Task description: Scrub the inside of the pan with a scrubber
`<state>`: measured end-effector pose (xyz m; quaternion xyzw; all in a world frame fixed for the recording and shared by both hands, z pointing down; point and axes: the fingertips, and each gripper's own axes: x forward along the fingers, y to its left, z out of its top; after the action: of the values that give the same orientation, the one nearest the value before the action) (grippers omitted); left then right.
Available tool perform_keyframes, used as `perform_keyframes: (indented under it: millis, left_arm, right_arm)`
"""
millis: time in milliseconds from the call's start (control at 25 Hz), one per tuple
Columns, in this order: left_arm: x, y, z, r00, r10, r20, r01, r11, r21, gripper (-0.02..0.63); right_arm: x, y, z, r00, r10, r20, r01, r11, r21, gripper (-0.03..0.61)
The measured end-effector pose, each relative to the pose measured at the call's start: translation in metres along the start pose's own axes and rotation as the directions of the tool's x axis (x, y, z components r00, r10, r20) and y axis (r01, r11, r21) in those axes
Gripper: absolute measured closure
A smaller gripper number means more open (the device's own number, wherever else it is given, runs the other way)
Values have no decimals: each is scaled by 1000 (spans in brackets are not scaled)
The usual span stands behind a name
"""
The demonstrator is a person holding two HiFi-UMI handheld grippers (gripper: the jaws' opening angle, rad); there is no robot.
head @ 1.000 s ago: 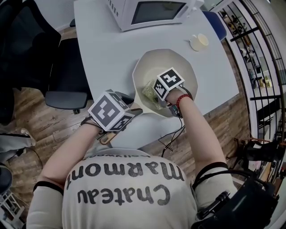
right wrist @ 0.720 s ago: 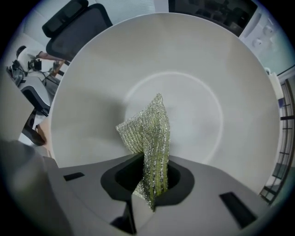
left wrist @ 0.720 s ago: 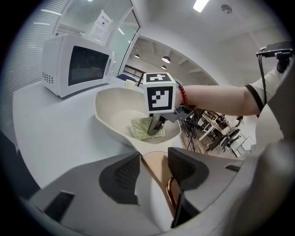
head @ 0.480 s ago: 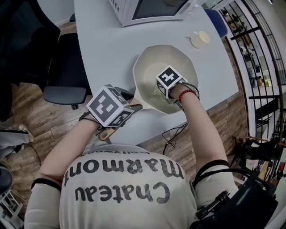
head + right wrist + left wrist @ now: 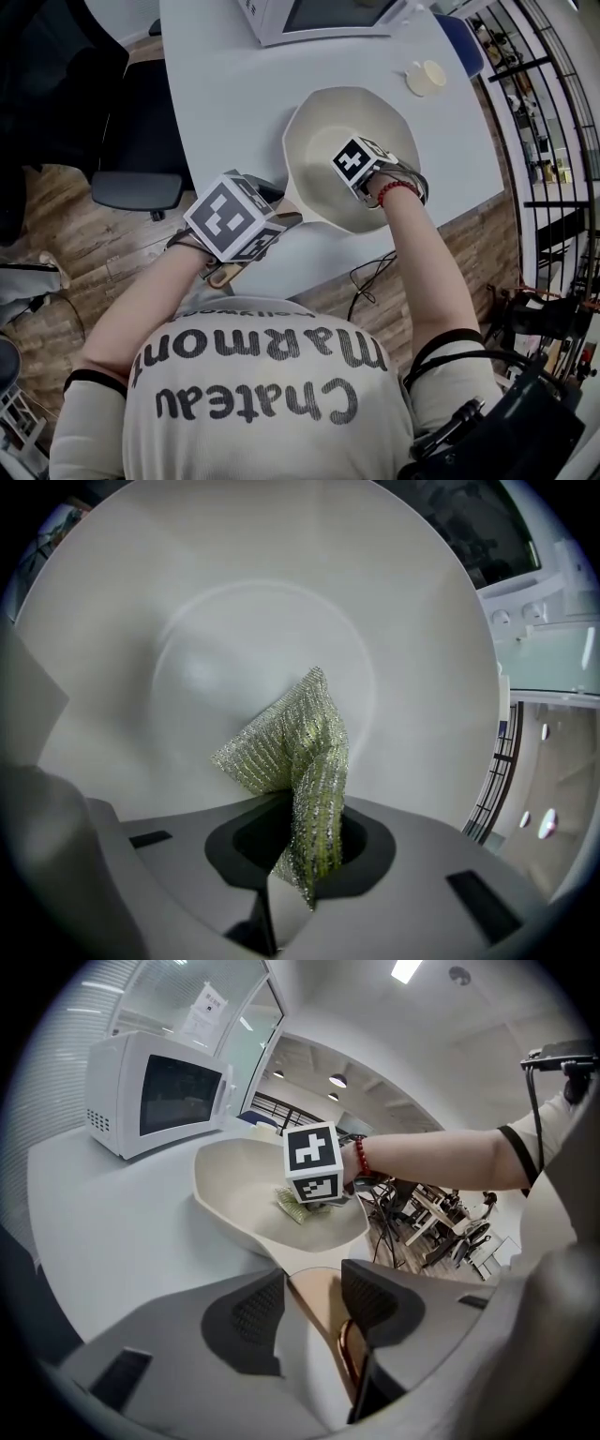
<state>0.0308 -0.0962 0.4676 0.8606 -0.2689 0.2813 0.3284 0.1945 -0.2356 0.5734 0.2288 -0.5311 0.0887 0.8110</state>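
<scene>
A cream-coloured pan (image 5: 328, 117) sits on the white surface (image 5: 225, 103), close to its near edge and in front of a white microwave (image 5: 319, 17). Its tan wooden handle (image 5: 317, 1299) points back toward the person.

The left gripper (image 5: 314, 1288) has its two dark pads pressed against either side of that handle, clamping it just behind the pan's wall. The jaws stand partly apart, with the handle filling the gap. The handle's end, with its hanging ring (image 5: 221, 275), sticks out below the gripper's marker cube.

The right gripper (image 5: 300, 841) reaches steeply down into the pan on the side away from the handle. It pinches a folded, green-and-silver mesh scrubber (image 5: 291, 752), and the jaws are drawn nearly together on the cloth. The scrubber's free end fans out ahead of the pads against the pan's pale inner floor. In the left gripper view, the same scrubber shows just under the right gripper's cube, low inside the pan.

A small round cream dish (image 5: 427, 77) lies on the surface beyond the pan, well apart from it. A dark office chair (image 5: 141, 159) stands on the wooden floor at the surface's left side.
</scene>
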Motion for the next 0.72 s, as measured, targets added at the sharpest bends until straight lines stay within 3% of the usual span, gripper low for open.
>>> perform_keyframes:
  millis: [480,720]
  left_arm:
    - [-2,-3,-1,1000,-14,21,15,1000,-27,414]
    - [-1,1,-1,1000,-15,20,15,1000,-23,414]
  right_arm:
    - [3,-39,9,974,-228,5,228,970,-90,517]
    - [-8,-75,18,909,-406,91,415,901,-127,517]
